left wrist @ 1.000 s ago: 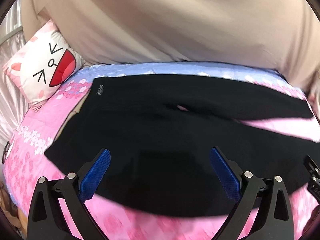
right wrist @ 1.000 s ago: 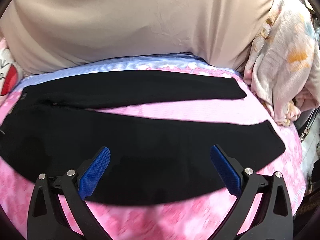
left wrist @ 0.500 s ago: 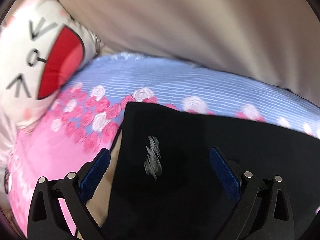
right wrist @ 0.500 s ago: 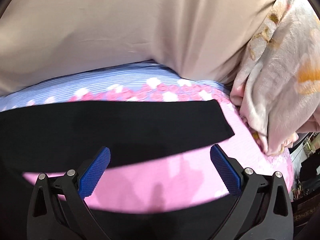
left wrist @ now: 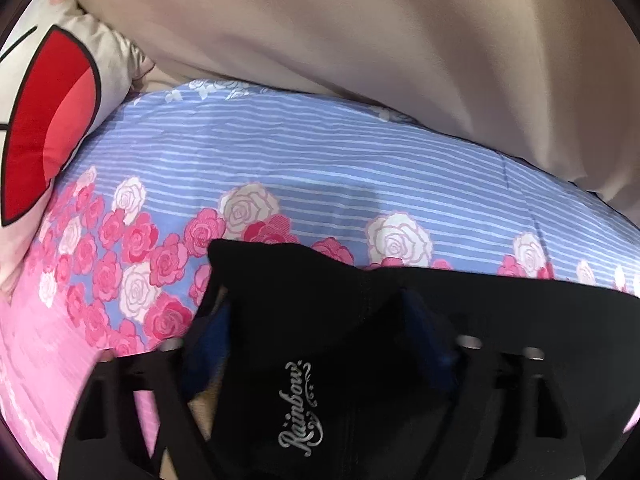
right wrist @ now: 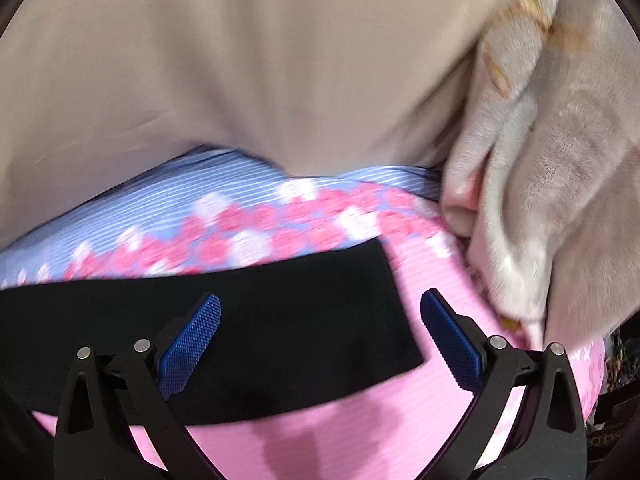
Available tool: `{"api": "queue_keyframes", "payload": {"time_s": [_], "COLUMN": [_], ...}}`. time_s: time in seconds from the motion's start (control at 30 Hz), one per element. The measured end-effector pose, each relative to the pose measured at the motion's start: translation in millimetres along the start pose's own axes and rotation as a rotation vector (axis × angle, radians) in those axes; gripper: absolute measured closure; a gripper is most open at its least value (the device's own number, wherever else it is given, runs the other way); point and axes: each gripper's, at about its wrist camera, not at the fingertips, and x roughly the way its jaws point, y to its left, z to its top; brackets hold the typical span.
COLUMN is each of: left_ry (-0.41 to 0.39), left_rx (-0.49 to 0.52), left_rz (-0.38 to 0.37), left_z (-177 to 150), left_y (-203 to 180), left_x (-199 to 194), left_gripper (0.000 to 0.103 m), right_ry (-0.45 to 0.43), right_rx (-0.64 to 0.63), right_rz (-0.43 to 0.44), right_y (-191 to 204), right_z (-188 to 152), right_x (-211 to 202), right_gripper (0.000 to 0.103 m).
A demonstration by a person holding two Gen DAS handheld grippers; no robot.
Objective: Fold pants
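My left gripper (left wrist: 316,320) straddles the waistband corner of the black pants (left wrist: 460,320), cloth bunched between its fingers, though I cannot tell whether they pinch it. My right gripper (right wrist: 320,324) gapes wide and empty over the leg hem (right wrist: 352,320). Beyond both lie the rose-print sheet (left wrist: 320,160) and beige cover (right wrist: 240,60).

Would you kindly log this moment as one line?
left gripper: open around pants waistband | right gripper: open over leg hem

Both wrist cameras looked low and close across the floral bedsheet (left wrist: 320,168) toward the beige cover (right wrist: 240,60), sharing the black pants (right wrist: 280,320).
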Motion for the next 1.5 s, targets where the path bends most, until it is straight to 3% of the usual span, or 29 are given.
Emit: {"api": "queue_keyframes", "payload": {"time_s": [0.1, 0.17, 0.27, 0.57, 0.7, 0.73, 0.8, 0.9, 1.0, 1.1, 1.2, 1.33, 1.43, 1.5], "left_ry": [0.032, 0.049, 0.058, 0.074, 0.081, 0.086, 0.101, 0.113, 0.116, 0.107, 0.104, 0.13, 0.139, 0.141], "left_rx": [0.0, 0.011, 0.008, -0.072, -0.079, -0.087, -0.111, -0.113, -0.13, -0.175, -0.229, -0.272, -0.29, -0.272], "left_rz": [-0.063, -0.09, -0.122, -0.192, -0.168, -0.179, -0.232, -0.223, -0.213, -0.261, -0.31, -0.367, -0.352, -0.327], "left_z": [1, 1, 2, 22, 33, 34, 41, 50, 59, 69, 73, 70, 73, 77], "left_y": [5, 6, 11, 46, 56, 58, 64, 64, 67, 81, 106, 132, 142, 129], "left_x": [-8, -10, -12, -9, -6, -6, -5, -4, -7, -5, -9, -14, -10, -10], "left_gripper": [0.076, 0.082, 0.082, 0.061, 0.043, 0.041, 0.026, 0.02, 0.02, 0.022, 0.035, 0.04, 0.04, 0.041], "right_ry": [0.055, 0.08, 0.082, 0.113, 0.132, 0.132, 0.134, 0.139, 0.144, 0.142, 0.135, 0.135, 0.129, 0.116], "right_rx": [0.037, 0.036, 0.021, -0.04, -0.058, -0.057, -0.061, -0.074, -0.071, -0.08, -0.097, -0.106, -0.093, -0.092], "right_rz": [0.038, 0.075, 0.119, 0.186, 0.18, 0.183, 0.188, 0.191, 0.199, 0.206, 0.209, 0.205, 0.212, 0.217], "right_y": [-31, -42, -49, -35, -30, -30, -28, -25, -27, -27, -22, -19, -18, -15], "right_z": [12, 15, 16, 19, 18, 18, 17, 16, 17, 16, 12, 8, 6, 6], "right_x": [29, 44, 58, 86, 96, 97, 97, 96, 95, 99, 99, 102, 102, 102], "right_gripper": [0.005, 0.005, 0.005, 0.005, 0.005, 0.005, 0.005, 0.005, 0.005, 0.005, 0.005, 0.005, 0.005, 0.005]}}
